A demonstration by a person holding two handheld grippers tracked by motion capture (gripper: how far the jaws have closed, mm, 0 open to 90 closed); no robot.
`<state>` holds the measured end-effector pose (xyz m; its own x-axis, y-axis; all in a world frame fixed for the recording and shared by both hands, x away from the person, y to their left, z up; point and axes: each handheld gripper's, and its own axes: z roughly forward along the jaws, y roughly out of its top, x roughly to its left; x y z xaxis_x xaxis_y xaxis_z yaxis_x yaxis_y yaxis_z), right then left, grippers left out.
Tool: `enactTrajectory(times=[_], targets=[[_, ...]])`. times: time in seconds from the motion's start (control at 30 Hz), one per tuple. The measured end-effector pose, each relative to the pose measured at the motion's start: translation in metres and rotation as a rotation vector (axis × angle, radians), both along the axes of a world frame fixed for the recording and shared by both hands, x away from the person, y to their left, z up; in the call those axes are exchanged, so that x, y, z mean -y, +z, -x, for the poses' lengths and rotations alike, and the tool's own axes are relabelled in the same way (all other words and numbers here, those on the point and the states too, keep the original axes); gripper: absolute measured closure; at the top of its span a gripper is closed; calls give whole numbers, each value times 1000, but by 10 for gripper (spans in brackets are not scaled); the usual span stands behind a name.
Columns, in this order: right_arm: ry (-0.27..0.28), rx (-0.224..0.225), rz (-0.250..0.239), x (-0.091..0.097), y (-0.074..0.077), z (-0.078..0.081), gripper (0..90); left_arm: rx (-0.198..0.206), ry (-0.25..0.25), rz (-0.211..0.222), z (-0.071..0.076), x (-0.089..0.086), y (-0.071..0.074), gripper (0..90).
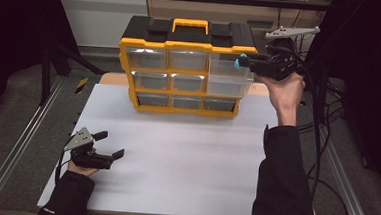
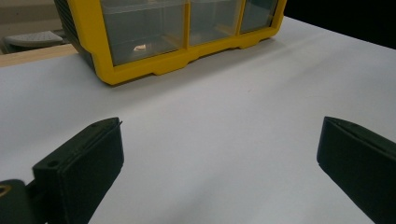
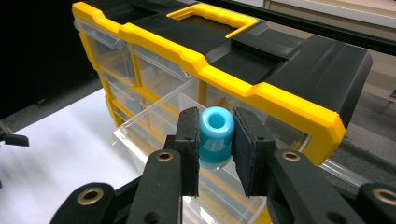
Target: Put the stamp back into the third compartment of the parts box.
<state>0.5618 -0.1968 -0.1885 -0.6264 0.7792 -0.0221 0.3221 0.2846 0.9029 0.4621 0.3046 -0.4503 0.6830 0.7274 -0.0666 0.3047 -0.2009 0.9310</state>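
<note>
A: What is clamped in the right gripper point(image 3: 215, 140)?

B: A blue spool point(image 3: 215, 133) is held between its jaws, above the pulled-out drawer point(image 1: 229, 76) at the organizer's point(image 1: 187, 64) two o'clock corner.

A: And the left gripper point(image 1: 110, 143)?

B: It is held at seven o'clock over the white table point(image 1: 185, 152), jaws spread wide, nothing gripped.

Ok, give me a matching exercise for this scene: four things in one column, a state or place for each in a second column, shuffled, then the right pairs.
Things
1. left tool
2. right tool
3. blue spool
4. top right drawer

States or places
A. pulled out of the yellow and black organizer
B. open, low over the white table, holding nothing
C. pinched between two black jaws
D. raised at the organizer's upper right corner, shut on something

Pairs: 1-B, 2-D, 3-C, 4-A
</note>
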Motion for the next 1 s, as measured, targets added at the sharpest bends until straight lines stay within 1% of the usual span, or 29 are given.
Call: enactTrajectory(times=[0.1, 0.27, 0.5, 0.83, 1.0], targets=[[-6, -3, 1, -1, -1, -3, 731, -1, -1, 0, 0, 0, 0, 0], [-20, -17, 21, -3, -4, -7, 731, -1, 0, 0, 0, 0, 0, 0], [-23, -31, 43, -6, -9, -11, 731, -1, 0, -1, 0, 0, 0, 0], [-29, -49, 51, -9, -16, -16, 731, -1, 0, -1, 0, 0, 0, 0], [-31, -65, 60, -10, -24, -20, 730, -1, 1, -1, 0, 0, 0, 0]])
